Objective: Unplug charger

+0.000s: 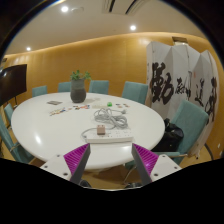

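A white power strip (113, 139) lies near the front edge of the round white table (45, 128), with a white charger (101, 130) plugged in at its left end and a white cable (108, 117) coiled just beyond it. My gripper (111, 160) is in front of the table and below its edge, well short of the strip. Its fingers stand open and empty, with the magenta pads (77, 155) wide apart.
Teal chairs (135, 92) ring the table. A potted plant (78, 88) and small items stand on the far side of the table. A dark bag (171, 137) rests by a chair to the right. White banners with black calligraphy (183, 80) hang at the right.
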Tool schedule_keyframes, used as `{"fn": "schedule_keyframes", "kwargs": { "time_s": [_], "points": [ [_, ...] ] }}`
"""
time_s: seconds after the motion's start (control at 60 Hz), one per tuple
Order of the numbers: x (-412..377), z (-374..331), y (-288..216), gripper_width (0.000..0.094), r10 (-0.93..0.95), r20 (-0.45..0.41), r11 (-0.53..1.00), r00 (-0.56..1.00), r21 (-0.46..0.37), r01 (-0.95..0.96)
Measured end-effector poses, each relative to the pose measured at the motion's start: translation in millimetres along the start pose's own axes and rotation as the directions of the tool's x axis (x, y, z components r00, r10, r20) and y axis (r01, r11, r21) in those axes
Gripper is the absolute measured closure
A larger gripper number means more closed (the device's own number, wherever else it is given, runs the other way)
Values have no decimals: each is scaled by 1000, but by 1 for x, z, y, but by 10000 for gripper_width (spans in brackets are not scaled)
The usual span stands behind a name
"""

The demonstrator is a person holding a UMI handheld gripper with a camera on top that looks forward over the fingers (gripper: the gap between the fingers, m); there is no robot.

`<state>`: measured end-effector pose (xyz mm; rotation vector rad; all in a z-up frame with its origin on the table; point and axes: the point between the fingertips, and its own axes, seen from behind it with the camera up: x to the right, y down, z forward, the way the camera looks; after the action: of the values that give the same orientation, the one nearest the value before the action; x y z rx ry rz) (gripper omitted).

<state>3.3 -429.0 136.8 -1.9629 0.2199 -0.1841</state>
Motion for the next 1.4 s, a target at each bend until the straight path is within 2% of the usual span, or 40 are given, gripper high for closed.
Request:
{"fn": "schedule_keyframes", "kwargs": {
  "time_s": [0.233,0.383,0.533,0.75,1.033,1.117,1.2,1.25,1.283,1.333,1.4],
  "points": [
    [0,-1,3,65,3,3,1000,1000,4,-3],
    [-6,8,8,63,16,35,1000,999,14,-16],
    [-27,49,17,64,23,49,999,999,33,-25],
    [-57,135,13,64,36,94,999,995,18,-38],
    [-62,219,2,81,29,78,1000,997,-2,-29],
    [-60,237,0,141,16,67,1000,998,-10,-16],
    [-60,249,5,324,9,57,999,998,-36,-7],
    [-62,255,12,401,7,62,998,998,-57,-4],
    [-59,257,8,456,1,53,999,999,-37,1],
    [-52,258,9,597,8,25,999,1000,-40,-7],
    [-52,258,10,615,18,37,999,999,-47,-16]
  ]
}}
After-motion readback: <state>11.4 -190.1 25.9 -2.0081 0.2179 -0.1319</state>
